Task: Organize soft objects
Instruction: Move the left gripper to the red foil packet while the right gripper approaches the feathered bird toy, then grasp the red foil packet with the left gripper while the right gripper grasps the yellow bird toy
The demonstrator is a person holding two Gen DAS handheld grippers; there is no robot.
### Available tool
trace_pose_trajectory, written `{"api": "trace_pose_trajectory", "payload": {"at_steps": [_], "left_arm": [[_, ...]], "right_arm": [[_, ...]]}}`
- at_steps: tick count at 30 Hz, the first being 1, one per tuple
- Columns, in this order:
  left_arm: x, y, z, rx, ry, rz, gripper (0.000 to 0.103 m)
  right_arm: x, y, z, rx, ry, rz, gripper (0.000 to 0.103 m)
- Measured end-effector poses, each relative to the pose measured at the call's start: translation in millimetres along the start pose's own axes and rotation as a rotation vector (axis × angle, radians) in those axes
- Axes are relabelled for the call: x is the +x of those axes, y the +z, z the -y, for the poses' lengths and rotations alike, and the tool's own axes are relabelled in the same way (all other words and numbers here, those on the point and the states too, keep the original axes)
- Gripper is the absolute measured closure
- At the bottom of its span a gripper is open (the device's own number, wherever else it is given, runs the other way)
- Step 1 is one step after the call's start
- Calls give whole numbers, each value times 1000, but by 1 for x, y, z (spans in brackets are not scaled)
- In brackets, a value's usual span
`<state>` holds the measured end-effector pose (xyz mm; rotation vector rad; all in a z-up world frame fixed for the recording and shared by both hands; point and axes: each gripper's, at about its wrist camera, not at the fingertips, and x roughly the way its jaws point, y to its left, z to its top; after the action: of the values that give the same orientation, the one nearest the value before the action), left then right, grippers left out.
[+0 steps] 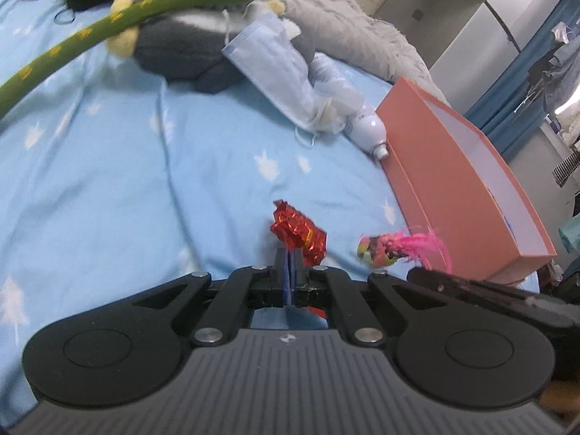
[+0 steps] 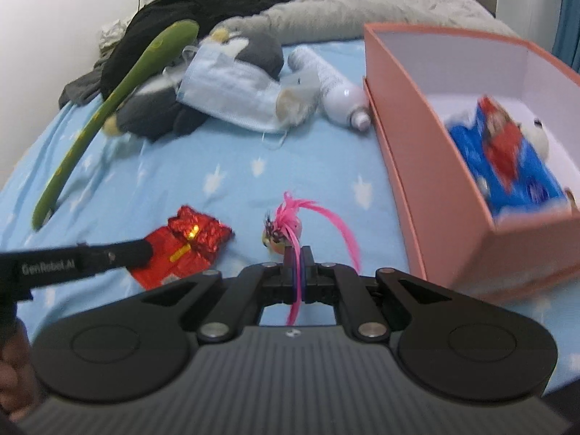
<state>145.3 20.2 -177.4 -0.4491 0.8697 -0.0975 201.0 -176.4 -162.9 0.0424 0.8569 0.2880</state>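
Two tools pinch: left tool [image 1: 289, 253] grips red foil wrapper [image 1: 298, 233], right tool [image 2: 298, 255] pink feather toy [image 2: 286, 228] (beside box [image 2: 417, 152]).

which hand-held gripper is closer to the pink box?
Right. The right hand-held gripper, shut on the pink feather toy, sits just beside the pink box. The left hand-held gripper, shut on the red foil wrapper, is farther out.

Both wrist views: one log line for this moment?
left hand-held gripper shut on red foil wrapper | right hand-held gripper shut on pink feather toy | orange box beside
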Motion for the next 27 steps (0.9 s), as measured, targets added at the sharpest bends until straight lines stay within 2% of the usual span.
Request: {"api": "trace_pose_trajectory", "payload": {"at_steps": [6, 8, 9, 10, 11, 13, 14, 16, 22, 27], "left_arm": [[6, -9, -2, 2, 20, -48, 100], [9, -9, 1, 15, 19, -74, 92], [10, -8, 3, 20, 20, -76, 76], [12, -6, 4, 23, 26, -75, 55], [12, -5, 6, 30, 28, -68, 50], [13, -2, 10, 43, 13, -61, 50], [15, 0, 11, 44, 6, -63, 49], [19, 3, 14, 48, 8, -66, 39], [33, 14, 19, 66, 51, -63, 32], [44, 22, 21, 68, 57, -72, 32]], "right_arm": [[-3, -26, -3, 4, 48, -48, 95], [0, -27, -3, 0, 33, -63, 93], [-1, -28, -4, -6, 25, -65, 90], [-2, -27, -3, -15, 16, -63, 79], [-5, -27, -2, -21, 15, -53, 63], [-11, -27, 1, -24, 14, -25, 55], [-14, -26, 2, -29, 8, -14, 55], [-16, -25, 3, -51, -1, 2, 55], [-12, -16, -5, -170, -30, 60, 55], [2, -7, -10, -255, -65, 91, 56]]}}
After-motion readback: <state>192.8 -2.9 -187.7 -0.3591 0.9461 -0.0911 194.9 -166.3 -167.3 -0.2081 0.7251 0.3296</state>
